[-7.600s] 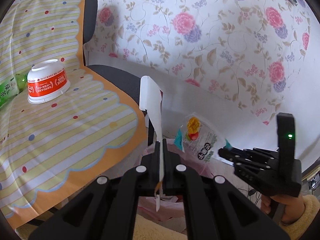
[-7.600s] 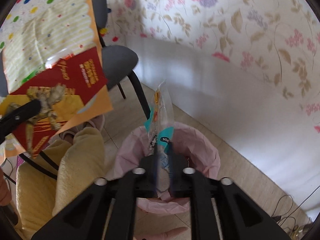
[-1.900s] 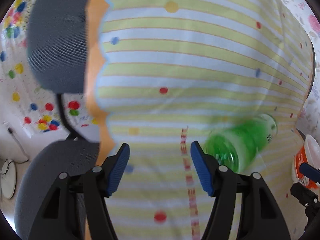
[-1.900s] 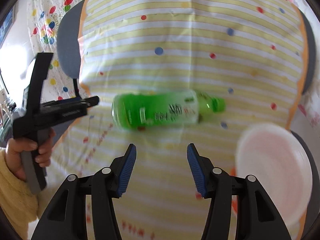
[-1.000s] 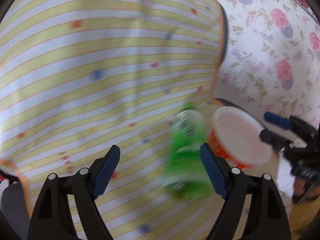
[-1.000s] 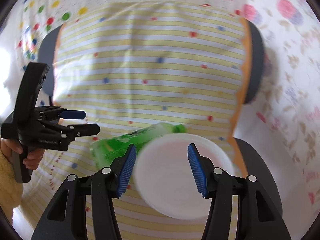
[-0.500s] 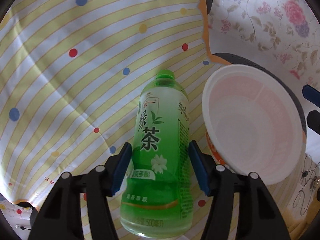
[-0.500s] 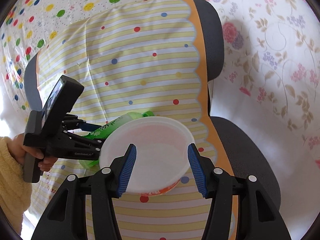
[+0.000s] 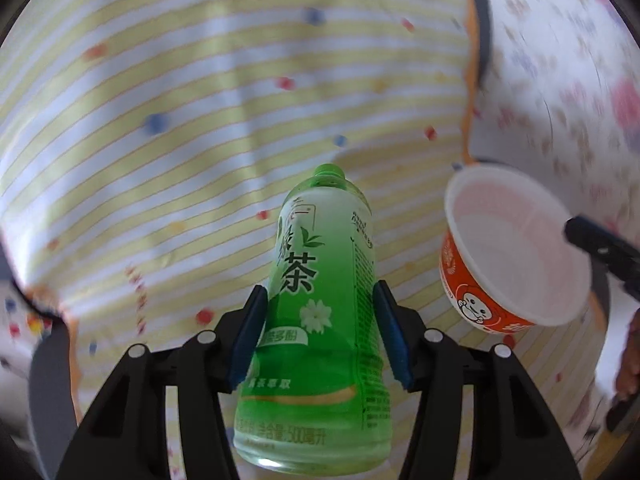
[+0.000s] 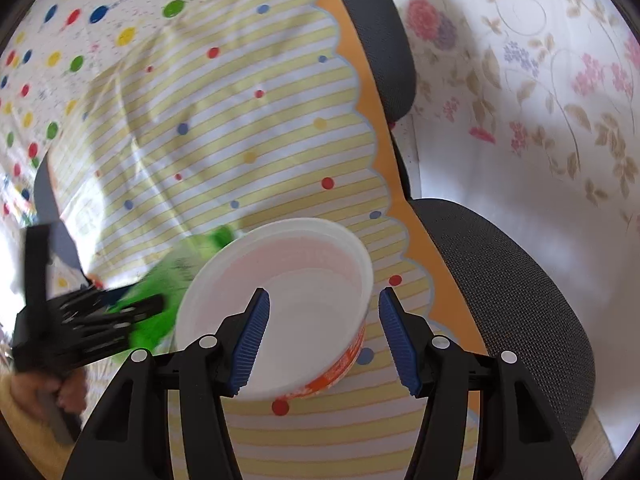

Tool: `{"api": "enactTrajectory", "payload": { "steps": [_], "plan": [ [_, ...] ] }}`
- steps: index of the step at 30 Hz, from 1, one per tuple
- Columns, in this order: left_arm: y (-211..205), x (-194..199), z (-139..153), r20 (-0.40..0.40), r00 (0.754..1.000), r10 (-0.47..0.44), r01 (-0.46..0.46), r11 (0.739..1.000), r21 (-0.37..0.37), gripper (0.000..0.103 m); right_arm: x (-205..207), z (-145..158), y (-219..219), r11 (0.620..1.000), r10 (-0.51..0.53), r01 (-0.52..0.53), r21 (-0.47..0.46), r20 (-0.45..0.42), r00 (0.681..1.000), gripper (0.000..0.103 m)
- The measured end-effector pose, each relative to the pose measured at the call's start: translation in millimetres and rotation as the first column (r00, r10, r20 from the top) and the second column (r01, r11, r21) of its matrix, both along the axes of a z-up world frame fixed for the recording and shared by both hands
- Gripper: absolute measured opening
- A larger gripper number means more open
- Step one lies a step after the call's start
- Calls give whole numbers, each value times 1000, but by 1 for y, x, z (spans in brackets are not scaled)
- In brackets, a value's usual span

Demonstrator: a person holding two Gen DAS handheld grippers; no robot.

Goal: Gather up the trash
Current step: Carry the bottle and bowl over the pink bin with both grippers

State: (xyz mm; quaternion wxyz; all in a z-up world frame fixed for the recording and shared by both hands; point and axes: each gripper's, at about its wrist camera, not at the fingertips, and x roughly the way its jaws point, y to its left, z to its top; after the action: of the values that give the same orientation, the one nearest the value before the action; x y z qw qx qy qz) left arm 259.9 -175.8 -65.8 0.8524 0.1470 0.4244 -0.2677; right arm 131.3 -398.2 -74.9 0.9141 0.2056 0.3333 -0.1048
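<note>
A green tea bottle (image 9: 320, 320) sits between the blue pads of my left gripper (image 9: 318, 336), which is shut on its body and holds it cap forward above the striped cloth (image 9: 180, 120). An empty red and white noodle bowl (image 9: 516, 264) lies tipped to its right. In the right wrist view my right gripper (image 10: 322, 338) is open, its left pad over the bowl's mouth and its right pad beyond the rim of the bowl (image 10: 280, 296). The bottle (image 10: 168, 280) shows blurred behind the left gripper's body (image 10: 76, 320).
The yellow striped, dotted cloth (image 10: 240, 120) covers a grey office chair (image 10: 512, 300). A floral sheet (image 10: 540, 80) hangs to the right and a dotted sheet (image 10: 60, 40) at the back left.
My left gripper has closed in on the bottle and lifted it. My right gripper has moved closer to the bowl, which now fills the space between its pads.
</note>
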Motion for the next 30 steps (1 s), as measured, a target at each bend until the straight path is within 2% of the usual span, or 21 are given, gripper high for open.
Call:
{"api": "enactTrajectory", "payload": {
  "steps": [1,4,7,10,18,22,23,26,27,30],
  "plan": [
    [10,-5,6,-1,1000,17,-17,999,-40,53,2,-1,-2,1000,-11,11,2,-4,1000,53],
    [23,-17,11,-13,1000,29,-30,995,-92,53,4,-6,-6,999,-46,46,11,-19,999,49],
    [26,-23,4,8,998,62,-63,998,5,54,6,-10,-7,998,-54,55,9,-40,998,44],
    [26,-22,-8,-29,997,68,-66,996,64,56,6,-12,-4,999,-41,42,8,-50,998,44],
    [23,-6,-15,-22,996,82,-80,993,87,58,10,-15,-2,999,-38,38,10,-61,997,45],
    [30,-5,-13,-20,993,121,-120,992,34,55,9,-16,-6,998,-52,53,22,-50,997,45],
    [32,-8,-13,-18,993,121,-120,993,18,55,8,-15,-7,998,-60,61,23,-46,997,43],
    [39,-23,0,0,990,138,-138,990,-32,52,3,-13,-10,996,-83,84,43,-26,996,13],
    [40,-28,4,1,990,142,-142,989,-50,51,-3,-9,-11,994,-90,90,55,-7,996,8],
    [46,-49,17,10,990,138,-136,985,-107,51,-21,6,-5,995,-88,86,45,41,995,6]
  ]
}}
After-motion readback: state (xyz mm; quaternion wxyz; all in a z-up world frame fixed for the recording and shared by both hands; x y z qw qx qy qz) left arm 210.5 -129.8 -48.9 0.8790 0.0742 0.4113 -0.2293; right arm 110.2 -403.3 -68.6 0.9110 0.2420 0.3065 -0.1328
